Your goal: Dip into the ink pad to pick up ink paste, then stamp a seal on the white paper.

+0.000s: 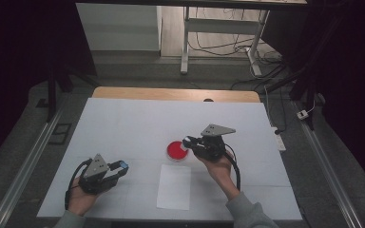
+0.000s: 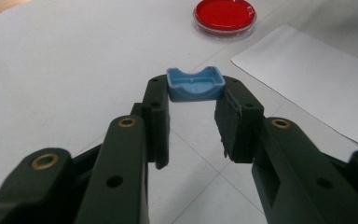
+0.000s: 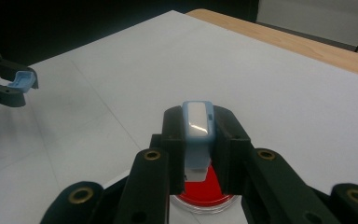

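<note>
While light, rigid blue cap and stamp body are being clenched, sides are being gripped by left gripper and right gripper.

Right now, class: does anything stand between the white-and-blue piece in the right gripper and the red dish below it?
Nothing visible does. The right gripper grips the white-and-blue piece directly above the red dish. The left gripper, gripping a blue cap, sits well off to the side.

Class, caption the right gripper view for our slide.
Right gripper holds a pale blue stamp-like piece above the red dish.
</note>
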A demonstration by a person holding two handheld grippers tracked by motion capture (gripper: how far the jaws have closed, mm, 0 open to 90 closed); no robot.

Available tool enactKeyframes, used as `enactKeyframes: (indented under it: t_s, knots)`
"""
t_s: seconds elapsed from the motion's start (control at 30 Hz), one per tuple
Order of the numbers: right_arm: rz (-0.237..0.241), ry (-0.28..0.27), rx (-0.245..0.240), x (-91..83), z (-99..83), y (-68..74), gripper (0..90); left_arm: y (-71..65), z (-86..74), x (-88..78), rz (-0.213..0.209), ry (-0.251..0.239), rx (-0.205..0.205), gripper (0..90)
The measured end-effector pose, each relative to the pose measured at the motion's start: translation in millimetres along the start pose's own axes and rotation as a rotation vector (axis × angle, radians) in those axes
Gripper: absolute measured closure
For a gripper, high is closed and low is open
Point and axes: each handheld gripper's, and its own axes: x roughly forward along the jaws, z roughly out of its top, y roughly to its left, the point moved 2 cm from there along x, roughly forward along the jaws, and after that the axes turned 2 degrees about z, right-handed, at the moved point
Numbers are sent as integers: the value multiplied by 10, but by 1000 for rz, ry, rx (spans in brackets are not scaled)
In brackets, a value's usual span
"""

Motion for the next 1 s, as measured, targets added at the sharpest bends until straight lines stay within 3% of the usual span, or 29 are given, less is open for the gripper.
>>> enactKeyframes:
  t_s: [1.0]
  knots:
    - [28, 1, -10, -139, -41, 141, 758, 7, 4, -3, 0, -2, -1, 656]
